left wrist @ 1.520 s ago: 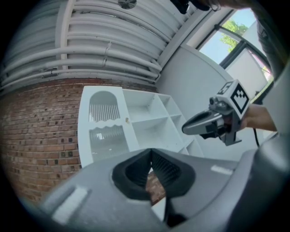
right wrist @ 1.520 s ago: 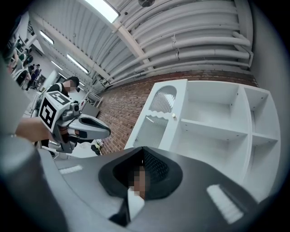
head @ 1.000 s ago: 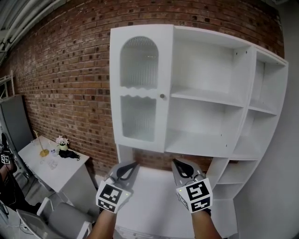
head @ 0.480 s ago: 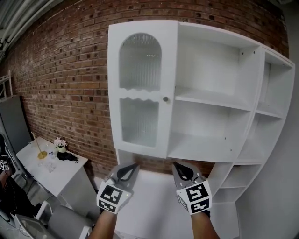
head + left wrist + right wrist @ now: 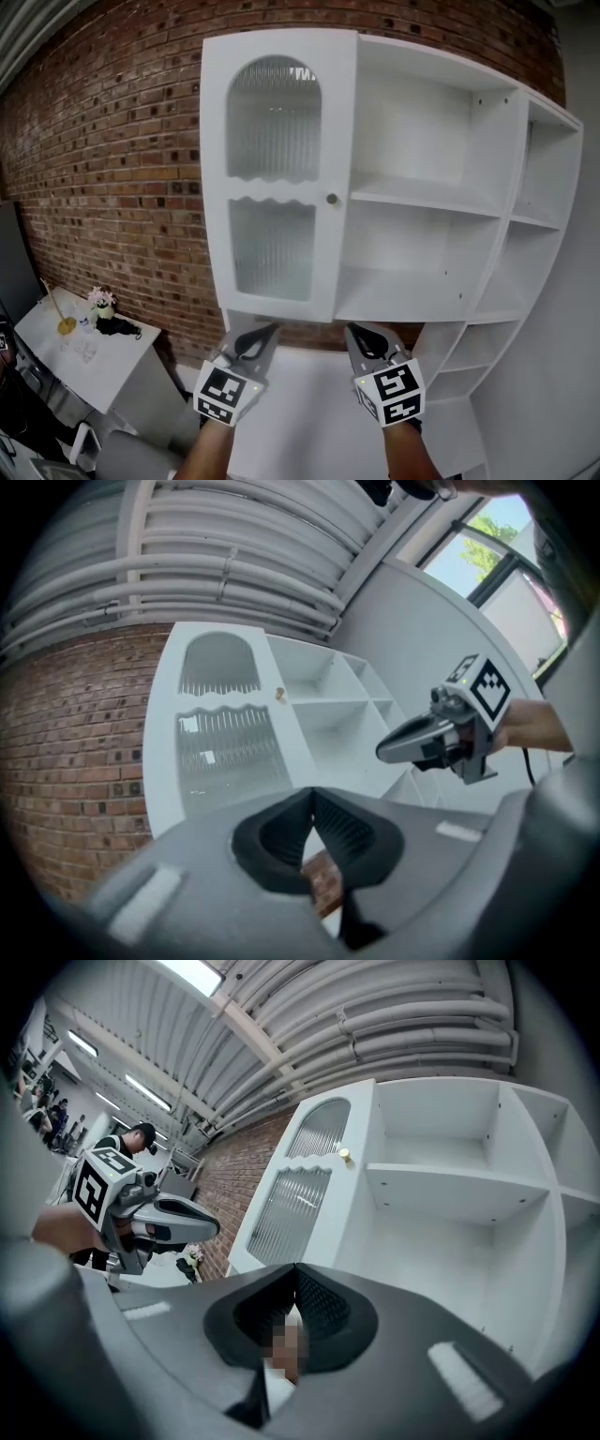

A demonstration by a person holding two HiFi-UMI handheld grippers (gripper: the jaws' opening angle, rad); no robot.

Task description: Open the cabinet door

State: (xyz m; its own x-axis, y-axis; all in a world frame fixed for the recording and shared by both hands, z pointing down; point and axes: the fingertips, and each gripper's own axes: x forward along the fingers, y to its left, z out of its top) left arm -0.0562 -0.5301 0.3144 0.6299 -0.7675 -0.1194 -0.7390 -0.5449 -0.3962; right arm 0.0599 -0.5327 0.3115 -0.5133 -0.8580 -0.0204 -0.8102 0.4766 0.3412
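The white cabinet door (image 5: 277,178) has an arched ribbed-glass pane above a second ribbed pane, and it stands closed on the left of the wall unit. Its small round knob (image 5: 331,199) sits at the door's right edge, also seen in the left gripper view (image 5: 278,695) and the right gripper view (image 5: 344,1155). My left gripper (image 5: 266,331) and right gripper (image 5: 354,329) are held side by side below the cabinet, well short of the knob. Both point at the unit, shut and empty. Each shows in the other's view: the right gripper (image 5: 386,752), the left gripper (image 5: 212,1229).
Open white shelves (image 5: 422,202) fill the unit right of the door, with a narrower shelf column (image 5: 534,225) at the far right. A brick wall (image 5: 112,169) lies behind. A white table (image 5: 66,352) with flowers stands low left. A white counter (image 5: 300,394) lies under the grippers.
The cabinet has grown larger and nearer in the head view, as both grippers moved toward it. The side table has slid toward the left edge. Both jaws have stayed shut.
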